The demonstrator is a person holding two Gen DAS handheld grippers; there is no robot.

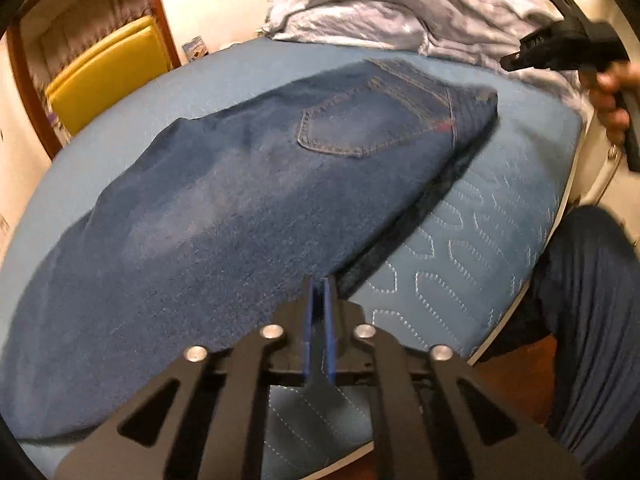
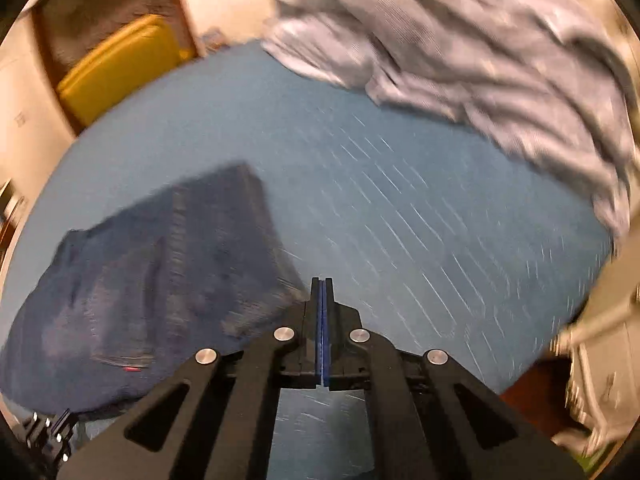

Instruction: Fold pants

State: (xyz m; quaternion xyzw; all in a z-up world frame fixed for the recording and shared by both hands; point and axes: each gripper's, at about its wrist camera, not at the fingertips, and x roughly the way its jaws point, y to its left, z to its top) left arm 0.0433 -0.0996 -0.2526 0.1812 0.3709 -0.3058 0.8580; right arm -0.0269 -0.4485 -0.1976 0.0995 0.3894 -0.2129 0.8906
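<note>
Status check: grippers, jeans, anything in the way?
Left gripper nearly closed at jeans edge, grip unclear. Right gripper shut, empty, beside the jeans. Jeans folded lengthwise on mattress. Crumpled blanket behind, clear.

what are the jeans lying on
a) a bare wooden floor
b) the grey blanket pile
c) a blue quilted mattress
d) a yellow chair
c: in the left wrist view the jeans lie spread flat on the blue quilted mattress, with the grey blanket bunched up behind them, apart from the denim.
</note>
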